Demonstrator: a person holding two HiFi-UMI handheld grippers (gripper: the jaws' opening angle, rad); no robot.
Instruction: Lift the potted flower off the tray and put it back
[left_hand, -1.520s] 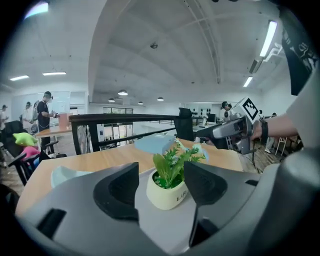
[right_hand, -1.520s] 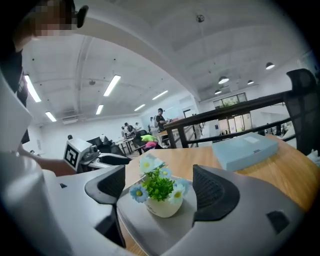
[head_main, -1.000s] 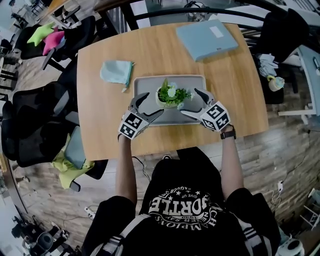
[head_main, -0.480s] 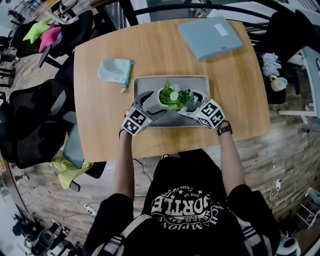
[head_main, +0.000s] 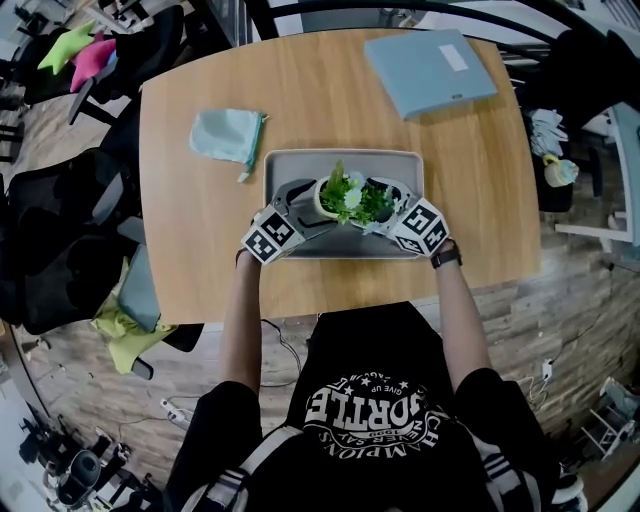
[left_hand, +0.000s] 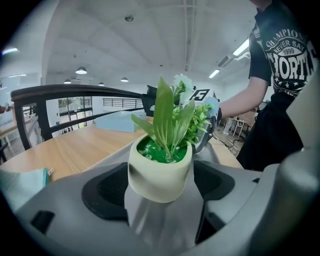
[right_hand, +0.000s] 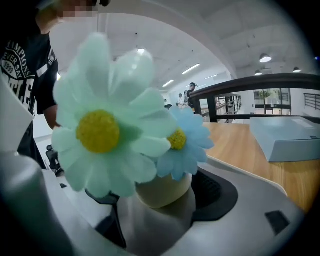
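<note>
A cream pot with green leaves and pale daisies, the potted flower (head_main: 345, 196), stands on the grey tray (head_main: 290, 165) in the head view. My left gripper (head_main: 311, 204) reaches in from the left and the pot (left_hand: 160, 172) sits between its black pads (left_hand: 105, 192), very close to both, with no clear press. My right gripper (head_main: 384, 208) comes in from the right. Its jaws are closing around the pot (right_hand: 162, 190), with a gap still showing at the left pad (right_hand: 105, 212). The big daisy (right_hand: 102, 132) hides much of that view.
The tray lies on a wooden table (head_main: 200, 250). A teal cloth (head_main: 228, 135) lies to the tray's left and a flat blue box (head_main: 430, 72) at the far right corner. Black chairs (head_main: 60, 230) stand off the table's left side.
Both grippers have moved forward and down onto the tray, from either side of the pot to straddling it. The pot has not moved.
</note>
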